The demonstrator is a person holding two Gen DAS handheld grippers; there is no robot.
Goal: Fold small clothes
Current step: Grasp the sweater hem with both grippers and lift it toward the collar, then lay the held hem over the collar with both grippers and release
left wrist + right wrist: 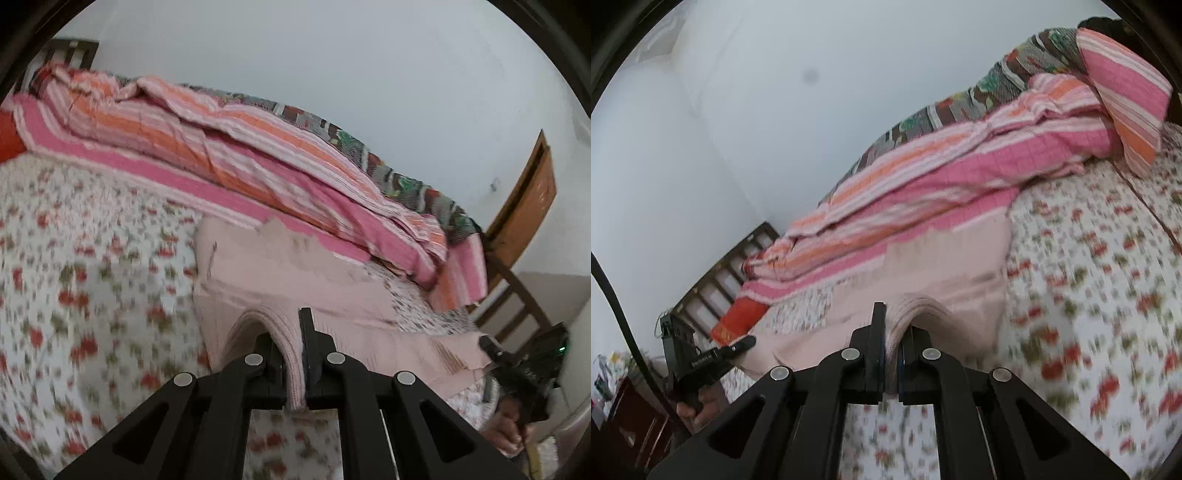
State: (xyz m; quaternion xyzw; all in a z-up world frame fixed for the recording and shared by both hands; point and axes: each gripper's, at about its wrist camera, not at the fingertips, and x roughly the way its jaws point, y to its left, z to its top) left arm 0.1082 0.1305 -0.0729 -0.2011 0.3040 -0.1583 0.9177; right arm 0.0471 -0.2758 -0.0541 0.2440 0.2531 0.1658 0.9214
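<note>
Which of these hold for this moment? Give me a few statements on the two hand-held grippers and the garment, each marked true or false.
1. The left hand-held gripper is shut on the pink garment. True.
2. The right hand-held gripper is open and holds nothing. False: it too pinches the garment's ribbed edge.
3. The garment lies over a floral bedspread. True.
4. The striped blanket is blue. False: it is pink and orange.
</note>
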